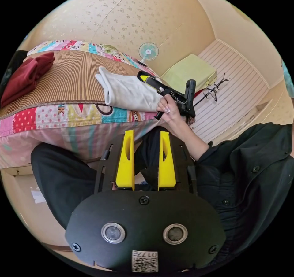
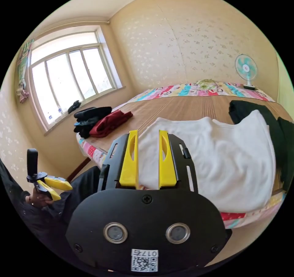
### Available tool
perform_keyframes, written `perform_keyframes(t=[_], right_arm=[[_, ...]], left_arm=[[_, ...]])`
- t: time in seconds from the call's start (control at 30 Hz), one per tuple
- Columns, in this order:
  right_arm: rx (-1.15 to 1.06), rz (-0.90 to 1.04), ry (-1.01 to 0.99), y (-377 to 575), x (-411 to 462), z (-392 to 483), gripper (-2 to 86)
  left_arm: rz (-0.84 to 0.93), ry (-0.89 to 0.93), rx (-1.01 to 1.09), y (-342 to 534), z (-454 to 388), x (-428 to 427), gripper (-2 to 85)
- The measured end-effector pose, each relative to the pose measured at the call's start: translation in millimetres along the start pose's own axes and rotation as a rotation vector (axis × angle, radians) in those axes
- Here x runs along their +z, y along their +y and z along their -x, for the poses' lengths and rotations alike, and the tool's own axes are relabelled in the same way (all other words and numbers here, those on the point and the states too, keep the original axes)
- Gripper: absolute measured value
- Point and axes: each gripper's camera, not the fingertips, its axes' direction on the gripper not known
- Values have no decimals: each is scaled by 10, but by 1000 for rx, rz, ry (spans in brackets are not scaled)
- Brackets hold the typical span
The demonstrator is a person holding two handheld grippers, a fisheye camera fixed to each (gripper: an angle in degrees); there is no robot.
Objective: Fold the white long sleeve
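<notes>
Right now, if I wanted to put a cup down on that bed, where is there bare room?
The widest free patch is the striped mat, between the white long sleeve and the red garment, running back to the patchwork border near the fan. It is crowded at the near edge, where the white garment lies beside dark clothes, and by the window, where the dark pile sits.
</notes>
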Motion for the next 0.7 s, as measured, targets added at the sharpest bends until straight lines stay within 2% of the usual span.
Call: perform_keyframes(t=[0.07,0.1,0.13,0.17,0.3,0.37,0.47,0.53,0.6,0.7], right_arm=[[48,109,238,-199,163,-423,127],[65,158,285,-220,244,-546,130],[91,301,337,-206,469,-799,125],[69,405,292,-125,651,-973,113],[13,299,34,-167,41,-956,54],[24,133,-262,20,-590,-871,39],[-123,117,-481,509,-1069,-606,33],[-160,187,-484,827,-1180,-498,34],[-75,220,-444,1032,-1245,-568,39],[41,68,-469,1016,-1598,-864,51]], left_arm=[[5,12,-10,-39,19,37,124],[8,22,-13,-75,19,70,124],[10,26,-13,-94,14,88,124],[15,33,-10,-134,-3,126,124],[42,46,-3,-232,-76,205,124],[40,34,-18,-227,-71,196,124],[37,11,-56,-220,-1,176,124],[43,4,-78,-269,60,169,124],[50,-10,-77,-432,101,153,126],[49,-51,10,-850,21,108,128]])
